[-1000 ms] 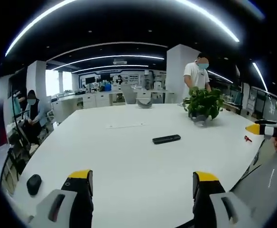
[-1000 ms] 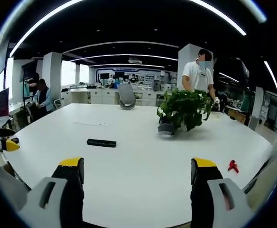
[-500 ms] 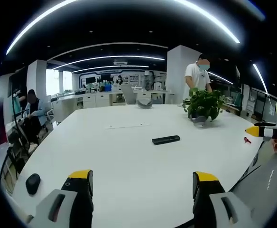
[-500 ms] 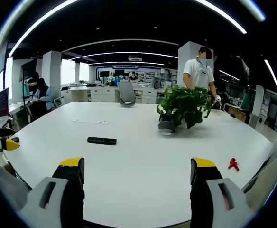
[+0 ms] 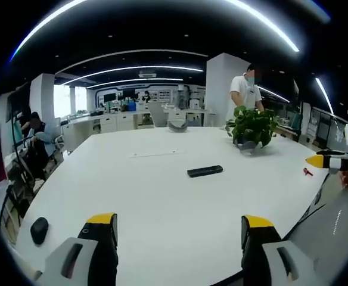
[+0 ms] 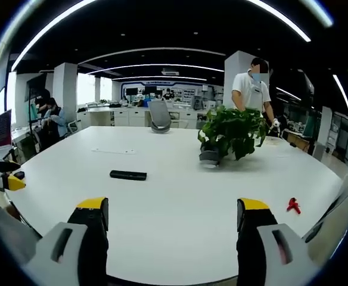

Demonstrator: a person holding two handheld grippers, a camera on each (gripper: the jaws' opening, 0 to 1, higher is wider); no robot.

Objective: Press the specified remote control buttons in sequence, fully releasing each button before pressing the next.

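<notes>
Two grippers, both wide open and holding nothing: your left gripper shows at the bottom of the left gripper view, your right gripper at the bottom of the right gripper view. Jaws well apart on each, yellow tips up, nothing between them.

Remote control lies flat on the white table, centre of the left gripper view, slightly right. Same black remote sits centre-left in the right gripper view. It is well apart from both grippers, no contact.

Potted plant stands upper right of centre on the table, near a person behind it. Small red object lies at lower right of the right gripper view near the table edge; type unclear. Computer mouse rests at lower left of the left gripper view.

Progress, as a judgement: no press looks underway, neither tip is near any button. The approach to the remote and the whole button sequence look left to do. Buttons too small to read from here.
</notes>
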